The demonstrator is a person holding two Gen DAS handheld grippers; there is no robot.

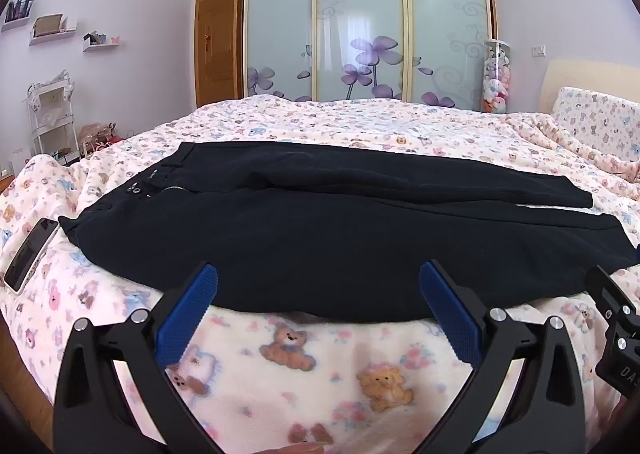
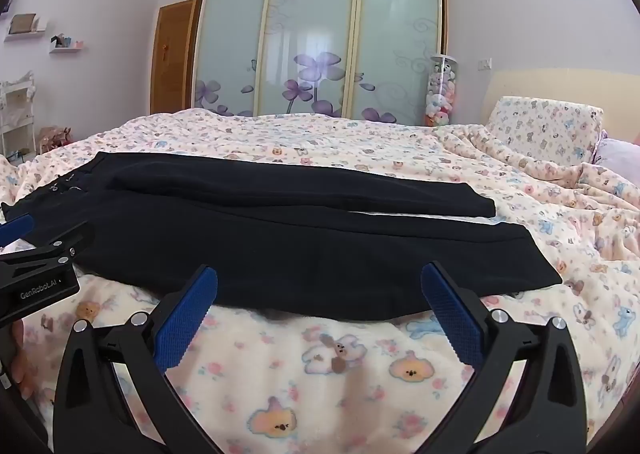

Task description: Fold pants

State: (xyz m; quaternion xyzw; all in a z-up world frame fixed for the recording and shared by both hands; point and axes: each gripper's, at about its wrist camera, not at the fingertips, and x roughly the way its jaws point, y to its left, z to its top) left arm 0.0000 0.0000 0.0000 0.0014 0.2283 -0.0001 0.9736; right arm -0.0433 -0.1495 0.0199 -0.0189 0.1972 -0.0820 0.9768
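The black pants (image 1: 304, 230) are being shown spread flat across the bed (image 1: 320, 366), lying sideways on the bear-print blanket, waistband toward the left and leg ends toward the right, both legs side by side. The left gripper (image 1: 318, 286) is being held just short of the near edge of the pants, its jaws being kept wide apart with nothing between them. The right gripper (image 2: 319, 286) is likewise being held at the near edge, jaws wide and empty. A phone (image 1: 30, 254) is lying on the blanket beside the waistband.
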